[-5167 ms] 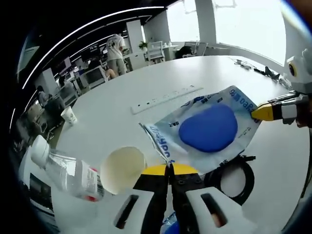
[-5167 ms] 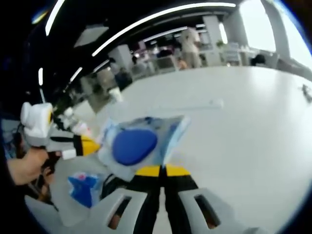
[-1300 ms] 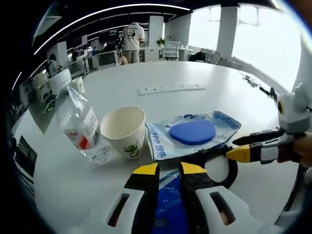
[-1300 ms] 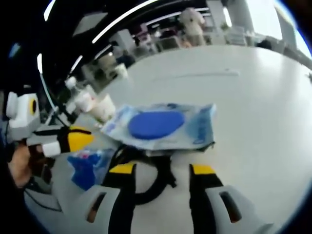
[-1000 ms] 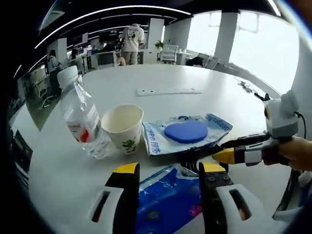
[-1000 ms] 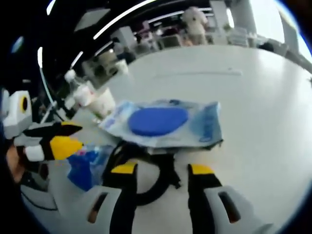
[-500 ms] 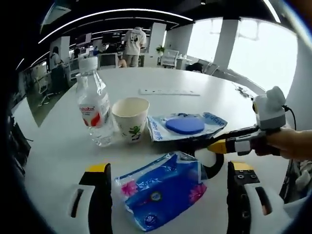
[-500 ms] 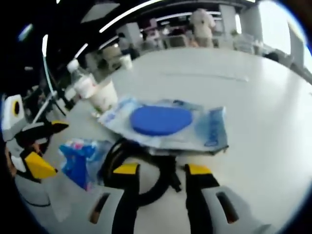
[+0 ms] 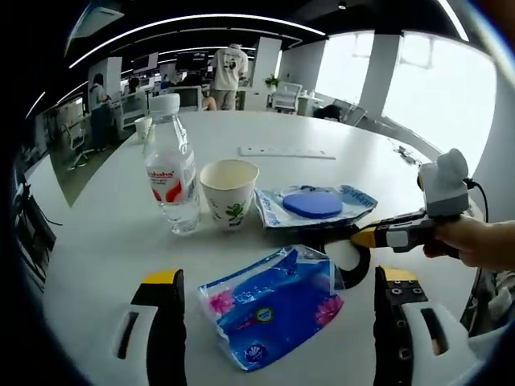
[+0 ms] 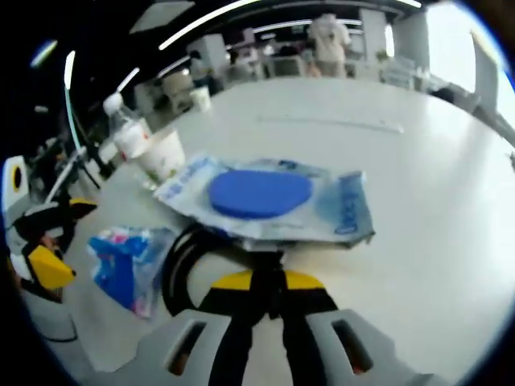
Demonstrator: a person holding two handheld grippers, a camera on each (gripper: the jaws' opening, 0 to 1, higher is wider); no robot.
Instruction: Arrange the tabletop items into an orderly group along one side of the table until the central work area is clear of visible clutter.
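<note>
Centrally, crinkly blue foil packet (image 9: 269, 307) between spread left fingers (image 9: 170, 299), right fingers (image 10: 241, 291) clenched on black ring (image 10: 181, 261).

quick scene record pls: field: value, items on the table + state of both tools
surface: white round table
bottle: clear water bottle, upright, capped
cup: paper cup, upright, right of bottle
wipes: pale pack with blue lid, lying partly over black ring
pouch: blue packet, flat, nearest camera
strip: white power strip, farther back
left tool: open, empty, straddling packet
right tool: shut at ring
</note>
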